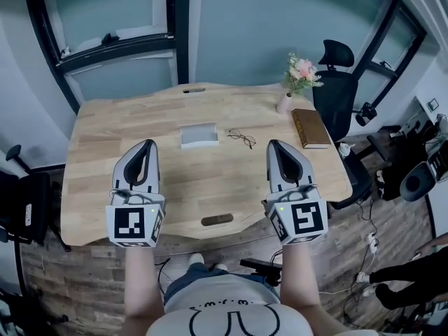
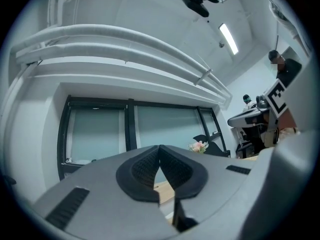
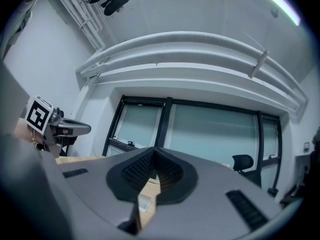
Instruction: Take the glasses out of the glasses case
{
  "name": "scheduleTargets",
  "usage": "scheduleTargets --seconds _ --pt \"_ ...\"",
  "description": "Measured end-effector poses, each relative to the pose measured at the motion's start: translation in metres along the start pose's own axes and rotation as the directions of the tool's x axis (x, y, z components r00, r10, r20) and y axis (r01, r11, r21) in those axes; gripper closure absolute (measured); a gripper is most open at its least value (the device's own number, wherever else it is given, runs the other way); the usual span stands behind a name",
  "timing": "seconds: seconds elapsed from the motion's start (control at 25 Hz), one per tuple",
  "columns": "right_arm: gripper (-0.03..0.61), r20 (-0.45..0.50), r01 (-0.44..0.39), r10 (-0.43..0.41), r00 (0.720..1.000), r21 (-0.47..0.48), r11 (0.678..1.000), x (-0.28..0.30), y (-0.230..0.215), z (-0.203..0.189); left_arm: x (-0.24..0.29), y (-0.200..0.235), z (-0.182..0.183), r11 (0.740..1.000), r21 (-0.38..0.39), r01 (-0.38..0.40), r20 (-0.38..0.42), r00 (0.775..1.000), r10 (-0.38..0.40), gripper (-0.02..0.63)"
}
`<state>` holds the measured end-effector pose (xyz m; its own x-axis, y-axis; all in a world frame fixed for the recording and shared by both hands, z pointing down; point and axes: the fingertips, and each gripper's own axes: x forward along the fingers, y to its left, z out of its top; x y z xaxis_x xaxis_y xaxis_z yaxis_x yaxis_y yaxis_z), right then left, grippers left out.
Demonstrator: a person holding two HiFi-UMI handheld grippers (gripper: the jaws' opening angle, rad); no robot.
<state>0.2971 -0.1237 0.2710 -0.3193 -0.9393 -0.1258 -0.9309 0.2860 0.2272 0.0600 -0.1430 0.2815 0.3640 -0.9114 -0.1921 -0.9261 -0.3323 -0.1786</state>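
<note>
The grey glasses case [image 1: 198, 134] lies on the wooden table [image 1: 105, 180], toward the far side of the middle. The thin-framed glasses [image 1: 241, 138] rest on the tabletop just right of the case, outside it. My left gripper [image 1: 146, 145] hovers over the near left of the table, its jaws shut and nothing between them; in the left gripper view its pads [image 2: 148, 168] meet at the tip. My right gripper [image 1: 274, 145] is held level with it on the right, also shut and empty, with its pads [image 3: 169, 171] closed together. Both grippers stay short of the case and the glasses, touching neither.
A brown book [image 1: 311, 127] lies at the table's far right, with a small vase of pink flowers [image 1: 287, 102] behind it. A black office chair [image 1: 336, 82] stands beyond that corner. Windows with dark frames run behind the table. The near edge has a slot cut-out [image 1: 216, 220].
</note>
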Motion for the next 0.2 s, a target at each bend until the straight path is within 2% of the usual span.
scheduleTargets --seconds 0.2 --pt "0.568 0.003 -0.005 0.005 1.000 -0.008 1.000 0.0003 -0.0003 0.0000 -0.0003 -0.0010 0.0027 1.000 0.000 -0.004 0.004 1.000 0.004 0.598"
